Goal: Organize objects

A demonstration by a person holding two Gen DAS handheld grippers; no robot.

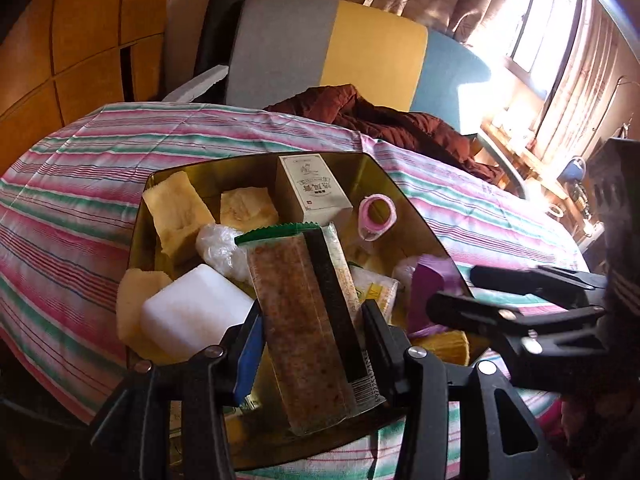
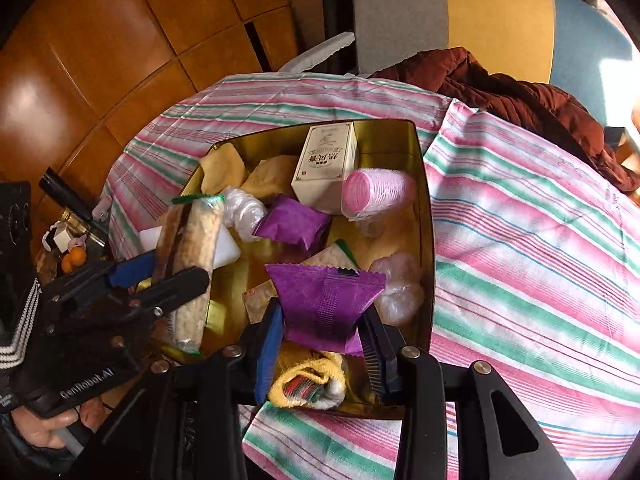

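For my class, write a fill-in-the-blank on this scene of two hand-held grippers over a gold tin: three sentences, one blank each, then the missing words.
1. The left gripper holds a long clear-wrapped snack bar between its ____.
2. The square snack packet between the right gripper's jaws is ____ in colour.
3. The gold metal tin stands on a ____ cloth of pink, green and white.

Missing words: jaws; purple; striped

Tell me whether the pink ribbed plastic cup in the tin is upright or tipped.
Tipped. The pink ribbed plastic cup lies on its side in the gold metal tin, its round end facing sideways.
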